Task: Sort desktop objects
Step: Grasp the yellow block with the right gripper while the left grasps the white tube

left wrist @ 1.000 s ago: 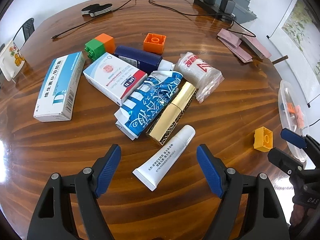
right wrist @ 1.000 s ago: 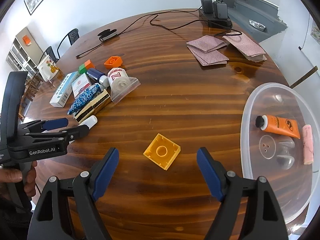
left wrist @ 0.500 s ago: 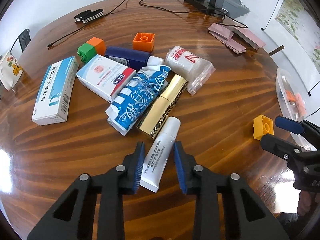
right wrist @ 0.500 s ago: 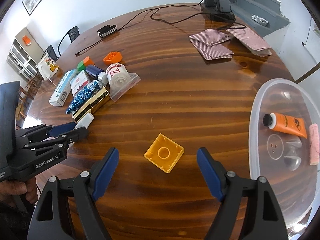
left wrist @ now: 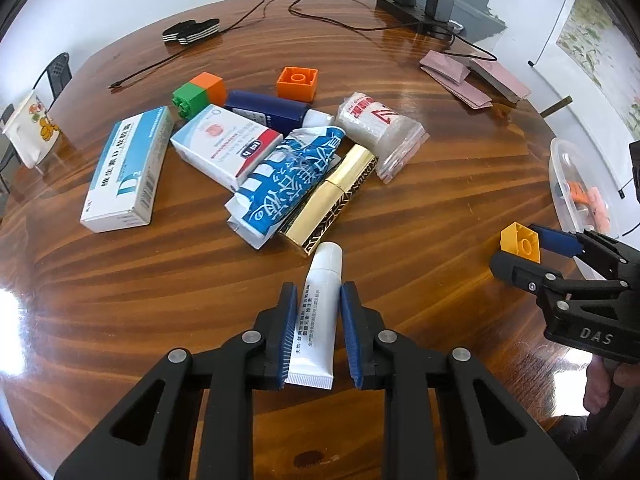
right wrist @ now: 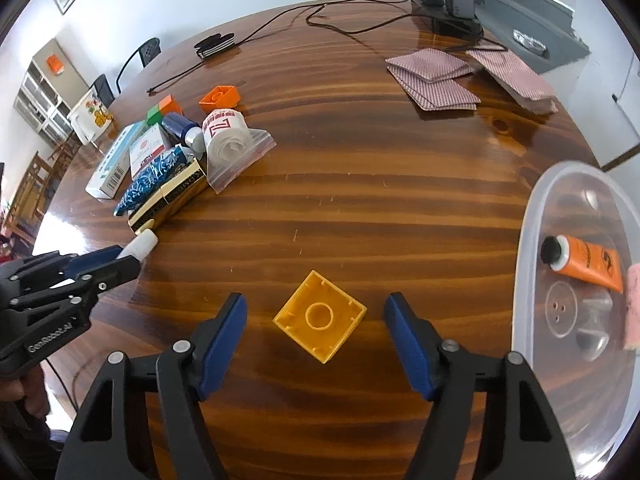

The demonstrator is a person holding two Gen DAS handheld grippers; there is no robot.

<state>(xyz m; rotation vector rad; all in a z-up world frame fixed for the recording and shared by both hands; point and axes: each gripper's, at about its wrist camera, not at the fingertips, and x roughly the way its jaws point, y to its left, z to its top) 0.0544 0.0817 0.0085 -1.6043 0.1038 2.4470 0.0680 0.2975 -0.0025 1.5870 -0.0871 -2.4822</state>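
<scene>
Between my left gripper's (left wrist: 318, 338) closing jaws sits the white tube (left wrist: 318, 320), nearly pinched; my right gripper's (right wrist: 316, 338) closing jaws straddle the yellow brick (right wrist: 320, 316); most clutter remains unsorted.

A white tube (left wrist: 318, 312) lies flat low in the frame's centre, cap pointing up toward the gold box (left wrist: 330, 200). A yellow block (right wrist: 320, 316) sits hollow side up, turned diamond-wise, lower centre.
</scene>
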